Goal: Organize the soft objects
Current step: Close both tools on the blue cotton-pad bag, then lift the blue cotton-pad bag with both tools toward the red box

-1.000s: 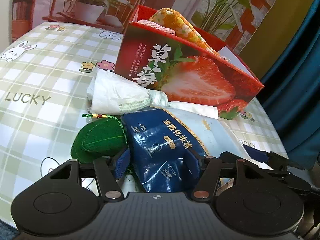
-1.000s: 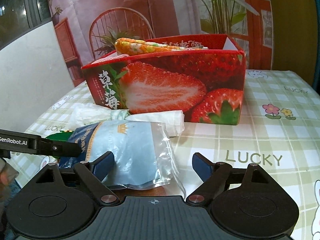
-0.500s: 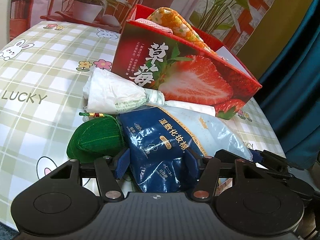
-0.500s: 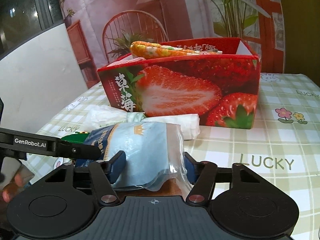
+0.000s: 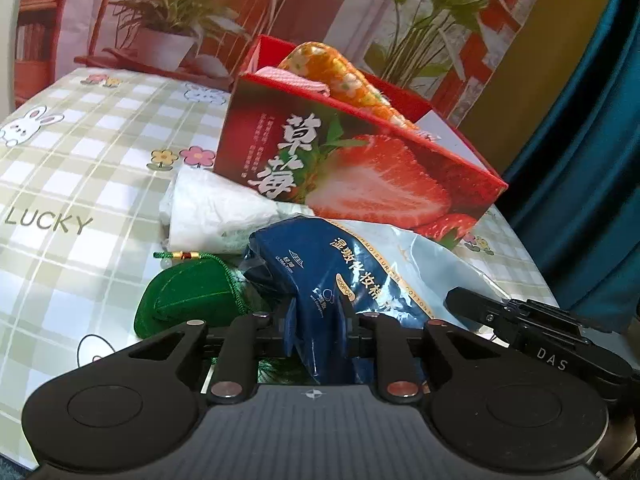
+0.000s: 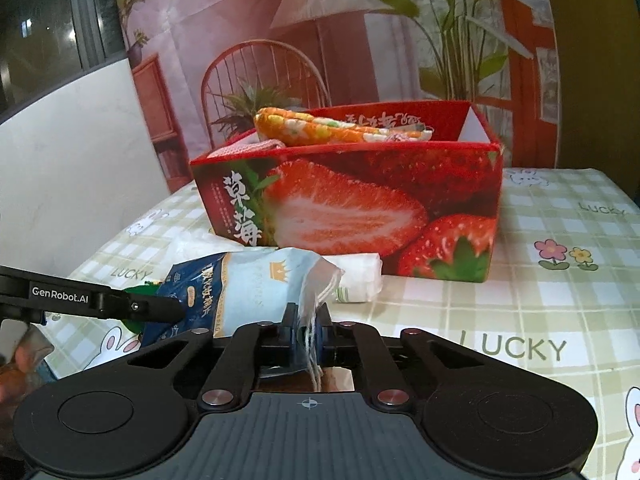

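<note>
Before the box, your left gripper and right gripper have just clamped the pack. Gripping both ends keeps it from sagging when lifted.

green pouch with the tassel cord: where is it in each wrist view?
Left wrist: green pouch lies lower left of centre on the tablecloth, left of the blue cotton pad bag, just beyond the left gripper.
Right wrist: only a green sliver at the left edge, behind the bag.
Shared landmark: the strawberry box behind both.
</note>
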